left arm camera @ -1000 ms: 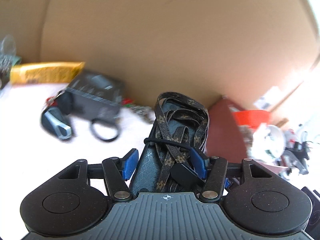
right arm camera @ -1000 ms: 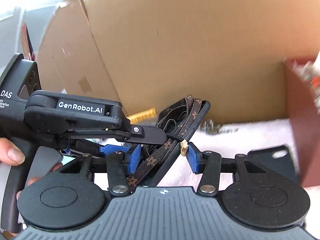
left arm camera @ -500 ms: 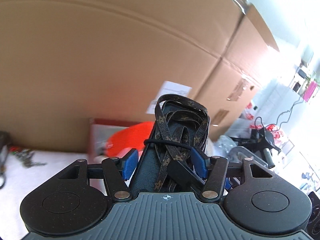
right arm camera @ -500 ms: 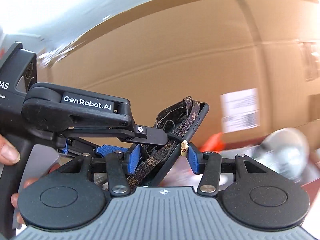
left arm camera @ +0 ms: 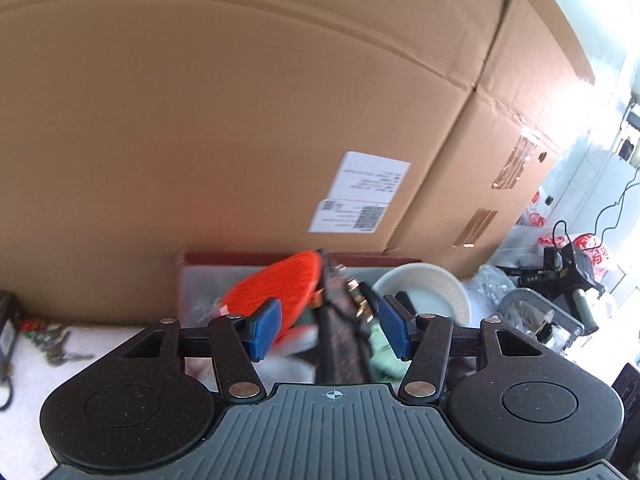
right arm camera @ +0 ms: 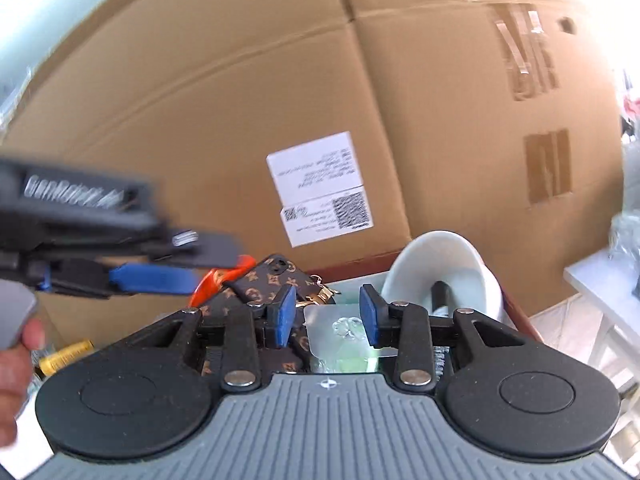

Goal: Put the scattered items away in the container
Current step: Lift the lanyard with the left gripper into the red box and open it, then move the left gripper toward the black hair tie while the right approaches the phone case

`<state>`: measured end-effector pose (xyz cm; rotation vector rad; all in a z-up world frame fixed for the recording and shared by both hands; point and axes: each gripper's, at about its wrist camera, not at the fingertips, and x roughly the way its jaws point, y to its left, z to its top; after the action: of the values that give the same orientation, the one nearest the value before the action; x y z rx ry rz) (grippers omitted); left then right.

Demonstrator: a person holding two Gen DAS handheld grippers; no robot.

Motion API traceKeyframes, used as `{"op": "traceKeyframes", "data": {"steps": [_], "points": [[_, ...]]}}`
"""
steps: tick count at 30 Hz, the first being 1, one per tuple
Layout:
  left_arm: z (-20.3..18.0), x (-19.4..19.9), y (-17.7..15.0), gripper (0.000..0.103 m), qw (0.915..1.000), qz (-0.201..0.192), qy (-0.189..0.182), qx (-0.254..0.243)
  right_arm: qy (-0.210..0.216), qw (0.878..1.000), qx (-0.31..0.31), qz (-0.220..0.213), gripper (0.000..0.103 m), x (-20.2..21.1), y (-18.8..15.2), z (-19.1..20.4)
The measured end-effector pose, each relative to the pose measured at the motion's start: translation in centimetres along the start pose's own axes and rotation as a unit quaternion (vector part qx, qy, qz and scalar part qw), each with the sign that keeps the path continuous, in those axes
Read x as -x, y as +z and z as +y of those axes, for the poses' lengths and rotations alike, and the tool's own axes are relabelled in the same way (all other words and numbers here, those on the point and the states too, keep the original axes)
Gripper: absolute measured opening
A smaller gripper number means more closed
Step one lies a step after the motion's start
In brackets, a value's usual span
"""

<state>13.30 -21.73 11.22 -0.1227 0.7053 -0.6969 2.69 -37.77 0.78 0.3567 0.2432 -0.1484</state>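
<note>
1. Brown monogram phone case (right arm camera: 260,284) lying in the red-rimmed container (left arm camera: 256,257), against an orange item (left arm camera: 280,284) and beside a white bowl (right arm camera: 440,268).
2. Left gripper (left arm camera: 328,330) over the container, blue fingers (left arm camera: 264,330) spread apart, gripping nothing.
3. Right gripper (right arm camera: 326,314) likewise parted and empty, above a clear packet (right arm camera: 344,332).
4. Cardboard box (left arm camera: 240,120) standing behind.

The white tabletop (left arm camera: 28,384) shows at the lower left of the left view, with a bunch of keys (left arm camera: 52,344) lying on it. A red-rimmed container (left arm camera: 248,258) stands on it against the big cardboard box (left arm camera: 240,120).
</note>
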Motion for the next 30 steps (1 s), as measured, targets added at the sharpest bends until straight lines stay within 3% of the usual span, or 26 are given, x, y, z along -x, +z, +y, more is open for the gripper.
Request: {"op": "traceKeyframes", "data": {"steps": [4, 6, 8, 12, 20, 26, 30], "points": [[3.6, 4.9, -1.5, 0.069, 0.9996, -0.020, 0.015, -0.014, 0.024, 0.999, 0.002, -0.040, 0.060, 3.8, -0.7, 0.4], [5.7, 7.5, -2.6, 0.070, 0.9990, -0.024, 0.033, -0.018, 0.042, 0.998, 0.018, -0.046, 0.063, 5.3, -1.2, 1.5], [8.1, 9.8, -3.9, 0.071, 0.9982, -0.025, 0.054, -0.011, 0.059, 0.997, 0.033, -0.039, 0.065, 6.3, -1.2, 3.7], [12.8, 13.6, -7.0, 0.072, 0.9963, -0.012, 0.083, 0.015, 0.089, 0.994, 0.057, 0.004, 0.067, 6.9, -4.4, 7.5], [18.2, 17.5, -14.1, 0.072, 0.9950, 0.010, 0.087, 0.049, 0.063, 0.984, 0.142, 0.085, 0.071, 4.8, -12.6, 14.4], [20.8, 19.1, -17.9, 0.072, 0.9932, 0.016, 0.104, 0.049, 0.044, 0.980, 0.167, 0.100, 0.081, 4.2, -13.4, 16.6], [23.6, 20.0, -17.2, 0.072, 0.9890, 0.006, 0.127, 0.077, 0.028, 0.981, 0.147, 0.126, 0.081, 2.7, -13.3, 16.3]]}}
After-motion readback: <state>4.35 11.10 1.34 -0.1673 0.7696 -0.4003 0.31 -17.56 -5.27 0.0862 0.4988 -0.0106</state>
